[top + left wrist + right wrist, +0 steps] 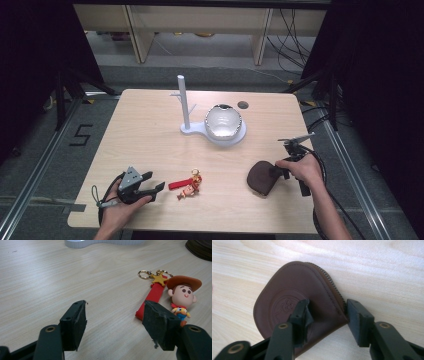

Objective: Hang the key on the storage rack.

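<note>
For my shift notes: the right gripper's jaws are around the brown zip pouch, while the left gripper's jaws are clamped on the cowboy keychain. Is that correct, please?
Not quite. The left gripper holds nothing: in the left gripper view its jaws stand open over bare table, the cowboy keychain lying just ahead. The right gripper is indeed around the brown zip pouch.

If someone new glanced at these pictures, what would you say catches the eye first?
Probably the bright cowboy keychain with its red strap, lying at the table's near edge just beyond the open left gripper. Next, the brown zip pouch at the near right, with the right gripper closing over its corner. Behind them, a shiny bowl sits on a white stand.
</note>
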A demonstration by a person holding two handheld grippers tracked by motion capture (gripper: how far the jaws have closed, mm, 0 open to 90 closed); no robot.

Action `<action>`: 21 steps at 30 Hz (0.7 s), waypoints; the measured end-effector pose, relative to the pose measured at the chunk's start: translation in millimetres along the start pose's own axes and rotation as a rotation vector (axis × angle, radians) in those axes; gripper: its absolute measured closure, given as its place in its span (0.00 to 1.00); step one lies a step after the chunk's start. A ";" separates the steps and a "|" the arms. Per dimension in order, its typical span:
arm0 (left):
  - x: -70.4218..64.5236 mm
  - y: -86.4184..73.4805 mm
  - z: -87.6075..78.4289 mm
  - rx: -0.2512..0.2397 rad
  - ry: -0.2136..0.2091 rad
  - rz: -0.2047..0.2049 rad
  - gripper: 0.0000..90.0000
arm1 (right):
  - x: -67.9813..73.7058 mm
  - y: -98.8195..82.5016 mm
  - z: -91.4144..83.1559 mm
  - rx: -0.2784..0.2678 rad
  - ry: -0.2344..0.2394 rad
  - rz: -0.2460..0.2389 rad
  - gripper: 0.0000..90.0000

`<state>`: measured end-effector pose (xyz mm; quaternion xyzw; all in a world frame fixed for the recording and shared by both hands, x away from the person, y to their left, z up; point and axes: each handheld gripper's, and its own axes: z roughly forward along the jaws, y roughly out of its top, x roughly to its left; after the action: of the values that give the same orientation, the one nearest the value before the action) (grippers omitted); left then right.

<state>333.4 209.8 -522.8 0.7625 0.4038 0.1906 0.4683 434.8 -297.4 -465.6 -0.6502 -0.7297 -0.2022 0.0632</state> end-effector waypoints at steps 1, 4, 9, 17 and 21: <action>0.0 -0.1 0.1 -0.003 -0.002 -0.001 0.39 | 0.9 -0.1 -0.9 0.012 -0.008 0.012 0.65; 0.1 -0.3 0.0 -0.006 -0.001 -0.002 0.39 | 15.7 -0.7 -9.7 0.040 0.000 0.083 0.70; 0.8 -0.2 -0.1 -0.011 -0.006 -0.001 0.39 | 22.8 -0.2 -24.4 -0.018 -0.005 -0.002 0.78; 1.3 0.0 -1.0 -0.010 0.002 -0.005 0.39 | 33.7 1.1 -35.6 -0.095 -0.037 -0.201 0.85; 1.3 -0.1 -1.1 -0.010 0.002 -0.006 0.38 | 39.3 1.4 -38.0 -0.102 -0.035 -0.216 0.86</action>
<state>333.4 211.5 -522.5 0.7587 0.4058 0.1919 0.4721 423.9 -275.4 -416.8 -0.5737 -0.7852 -0.2330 -0.0048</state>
